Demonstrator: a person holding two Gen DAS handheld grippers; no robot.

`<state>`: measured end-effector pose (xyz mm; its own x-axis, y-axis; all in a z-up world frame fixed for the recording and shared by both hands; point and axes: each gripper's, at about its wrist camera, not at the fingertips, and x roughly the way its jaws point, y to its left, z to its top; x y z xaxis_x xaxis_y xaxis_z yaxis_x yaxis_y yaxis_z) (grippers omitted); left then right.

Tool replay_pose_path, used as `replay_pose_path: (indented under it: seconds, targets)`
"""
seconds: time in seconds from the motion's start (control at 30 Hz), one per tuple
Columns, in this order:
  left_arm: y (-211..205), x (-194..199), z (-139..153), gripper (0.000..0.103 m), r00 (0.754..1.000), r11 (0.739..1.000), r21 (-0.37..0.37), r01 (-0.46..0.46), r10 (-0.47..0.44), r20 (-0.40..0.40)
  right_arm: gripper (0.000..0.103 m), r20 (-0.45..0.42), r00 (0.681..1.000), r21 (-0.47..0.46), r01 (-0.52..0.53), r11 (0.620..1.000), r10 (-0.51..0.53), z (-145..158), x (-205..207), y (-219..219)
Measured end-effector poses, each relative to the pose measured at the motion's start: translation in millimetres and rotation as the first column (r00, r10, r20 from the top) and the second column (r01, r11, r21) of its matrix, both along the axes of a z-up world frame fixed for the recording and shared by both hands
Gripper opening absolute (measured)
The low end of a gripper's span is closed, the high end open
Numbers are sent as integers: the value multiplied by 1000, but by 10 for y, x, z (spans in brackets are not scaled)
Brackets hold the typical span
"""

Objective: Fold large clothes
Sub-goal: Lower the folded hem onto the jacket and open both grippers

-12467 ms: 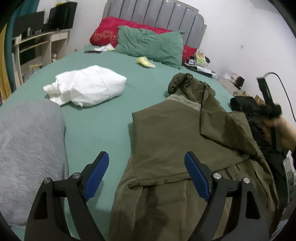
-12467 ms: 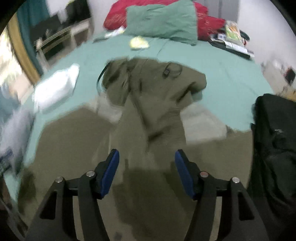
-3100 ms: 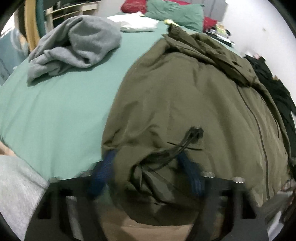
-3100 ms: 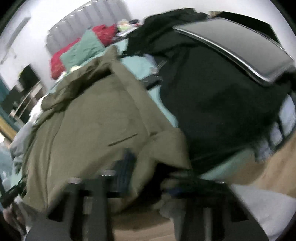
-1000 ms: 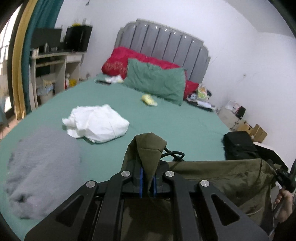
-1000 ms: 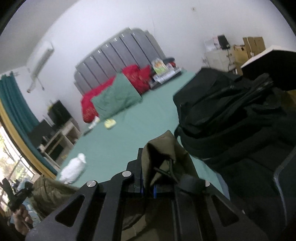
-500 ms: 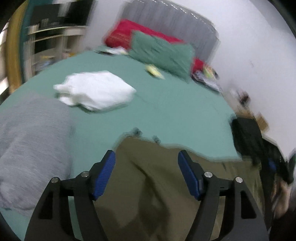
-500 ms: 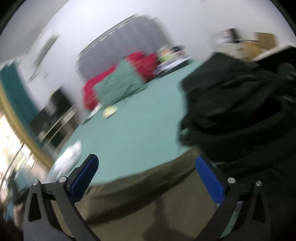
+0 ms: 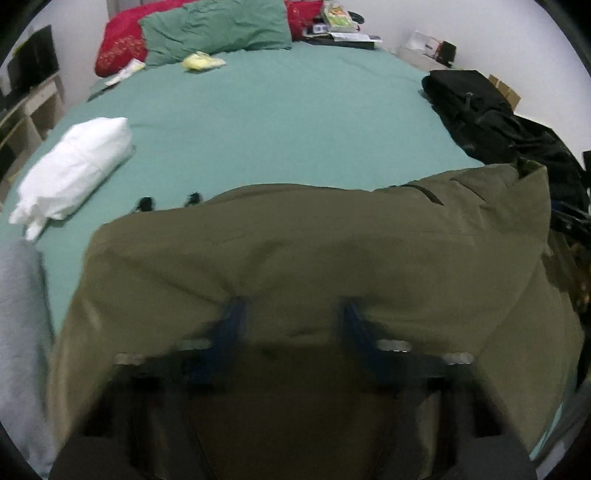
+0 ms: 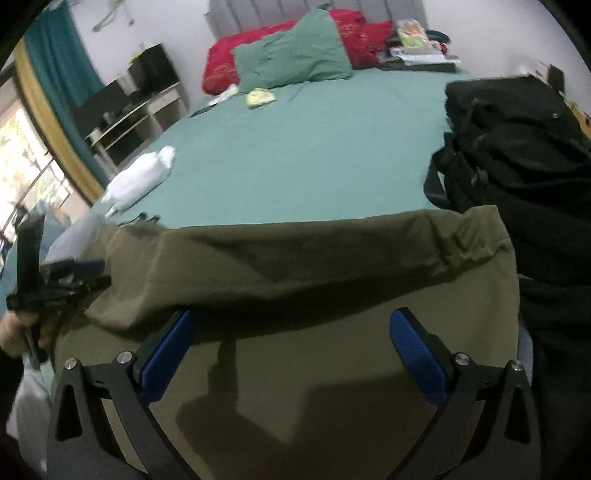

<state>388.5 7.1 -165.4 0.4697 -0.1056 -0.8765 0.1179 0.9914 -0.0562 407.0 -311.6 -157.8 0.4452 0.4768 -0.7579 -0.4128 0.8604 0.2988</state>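
Note:
The olive jacket (image 9: 314, 251) lies folded over on itself across the near end of the green bed (image 9: 277, 122), its folded edge running side to side. My left gripper (image 9: 293, 321) is low on the jacket's left part, motion-blurred. Its jaws are closing with a hump of olive cloth between the blue pads, which still stand apart. From the right wrist view the jacket (image 10: 332, 258) fills the foreground. My right gripper (image 10: 291, 347) hovers over it wide open with nothing between its fingers. The left gripper (image 10: 85, 269) shows at that view's left edge, held by a hand (image 10: 14, 332).
A folded white garment (image 9: 74, 166) lies on the bed's left, with a grey garment (image 9: 18, 314) at the near left edge. A black bag and dark clothes (image 9: 491, 110) crowd the right side. Green pillows (image 9: 218, 26) and a small yellow item (image 9: 201, 61) sit by the headboard.
A second ago both grippers were shut on the lifted jacket edge. They let go, and the jacket dropped folded onto the bed. Both have sunk toward it, and the left jaws have narrowed.

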Motion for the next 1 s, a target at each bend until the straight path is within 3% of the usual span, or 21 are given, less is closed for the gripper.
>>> replay_pose_path:
  seconds: [0.03, 0.13, 0.27, 0.33, 0.4, 0.43, 0.47, 0.5, 0.53, 0.63, 0.77, 0.9, 1.0]
  targets:
    - [-13, 39, -43, 1, 1000, 1000, 7, -1, 1, -8, 103, -2, 1000, -20, 13, 1000, -13, -32, 48, 13]
    - [24, 40, 20, 0, 995, 997, 44, -57, 53, 87, 103, 15, 998, -111, 57, 992, -56, -145, 192, 43]
    - [280, 76, 232, 0, 962, 982, -24, -189, 190, 195, 103, 49, 986, -153, 168, 974, -162, -209, 470, 3]
    - [324, 177, 181, 1, 967, 979, -28, -203, 205, 155, 103, 53, 973, -153, 232, 960, -227, -244, 568, -87]
    - [364, 302, 37, 2, 975, 976, -19, -217, 218, 50, 103, 32, 961, -148, 277, 949, -275, -281, 617, -215]
    - [390, 298, 36, 7, 972, 973, -33, -230, 232, 41, 103, 25, 960, -139, 280, 950, -279, -282, 602, -268]
    - [413, 262, 71, 27, 970, 971, -58, -234, 237, 48, 103, 21, 961, -135, 276, 952, -276, -265, 565, -315]
    - [472, 146, 160, 41, 968, 968, -95, -234, 241, 70, 103, 26, 962, -138, 272, 952, -271, -234, 523, -345]
    - [516, 30, 240, 62, 965, 966, -108, -234, 244, 93, 103, 38, 963, -139, 270, 953, -268, -195, 466, -379]
    - [678, -414, 463, 63, 950, 960, -100, -260, 273, 152, 103, 63, 961, -129, 275, 953, -268, -66, 228, -515]
    - [1033, -1007, 562, 67, 919, 937, -79, -339, 348, 187, 103, 55, 943, -28, 330, 944, -328, 96, -297, -782]
    - [1306, -1682, 311, 69, 899, 915, -55, -399, 402, 174, 103, 27, 931, 140, 358, 923, -365, 78, -957, -1005]
    - [1392, -1902, 126, 70, 903, 916, -73, -394, 401, 154, 103, 5, 926, 131, 374, 918, -378, -38, -1321, -1026]
